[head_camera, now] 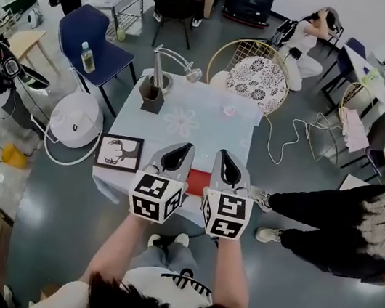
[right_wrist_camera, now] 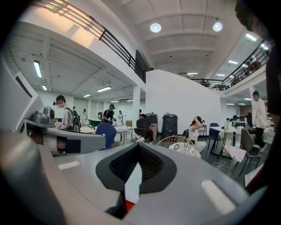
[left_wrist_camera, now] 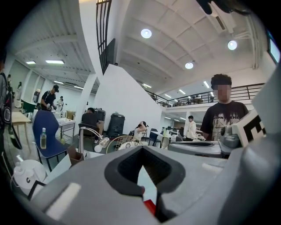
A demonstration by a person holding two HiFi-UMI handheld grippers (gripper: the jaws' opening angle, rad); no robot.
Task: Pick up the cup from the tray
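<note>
While both tools hung side by side over the near edge of the table (head_camera: 183, 122), the left gripper (head_camera: 181, 152) and right gripper (head_camera: 224, 159) each had their jaws pressed together on nothing. A strip of red tray (head_camera: 198, 181) showed between them. The tabletop ahead lay mostly open, with a brown box (head_camera: 152, 95) and lamp (head_camera: 170, 61) at its far-left corner. A small pink object (head_camera: 228, 109), perhaps the cup, sat near the far edge, too small to tell.
</note>
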